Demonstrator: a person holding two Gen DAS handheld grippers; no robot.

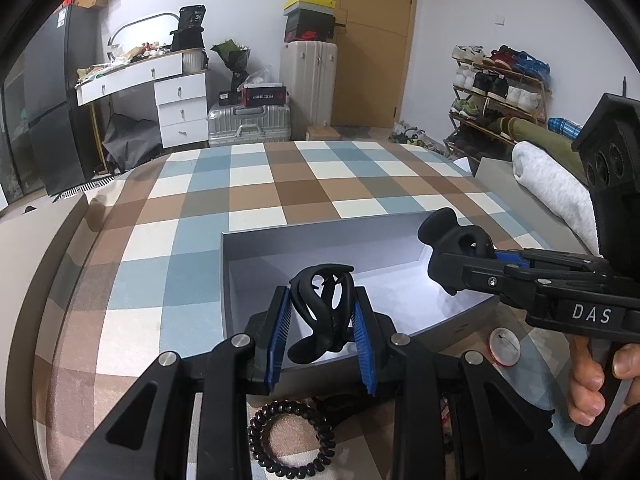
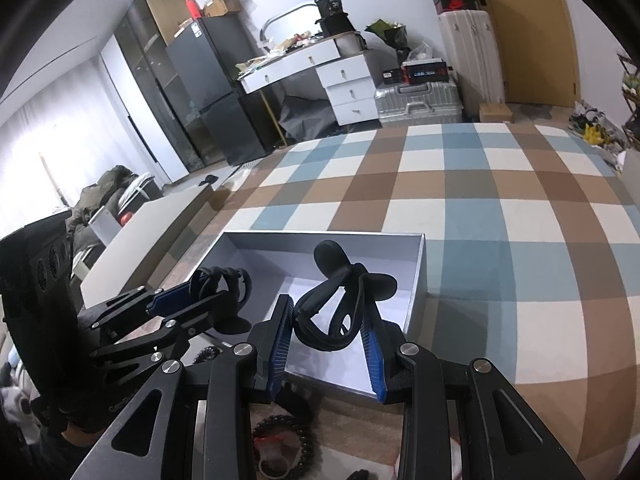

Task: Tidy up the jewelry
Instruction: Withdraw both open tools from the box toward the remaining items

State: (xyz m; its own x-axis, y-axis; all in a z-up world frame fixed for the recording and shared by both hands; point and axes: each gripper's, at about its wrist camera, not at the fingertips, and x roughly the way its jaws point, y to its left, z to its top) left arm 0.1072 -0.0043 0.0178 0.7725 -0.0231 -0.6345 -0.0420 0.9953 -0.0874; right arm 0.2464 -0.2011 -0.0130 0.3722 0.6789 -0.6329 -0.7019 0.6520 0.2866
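Note:
My left gripper (image 1: 321, 300) is shut on a black claw hair clip (image 1: 320, 320), held between its blue pads over the near edge of an open grey box (image 1: 320, 236). My right gripper (image 1: 480, 254) comes in from the right, shut on a second black hair clip (image 1: 444, 236) over the box's right side. In the right wrist view that gripper (image 2: 327, 308) grips its clip (image 2: 332, 264) above the box (image 2: 260, 246). The left gripper (image 2: 208, 294) with its clip (image 2: 236, 280) hangs at the box's left edge.
The box stands on a table with a blue, brown and white checked cloth (image 1: 256, 184). Near the front edge lie a black spiral hair tie (image 1: 292, 436), a round white and red item (image 1: 505, 346) and a dark beaded bracelet (image 2: 284, 436). A hand (image 1: 588, 384) holds the right gripper's handle.

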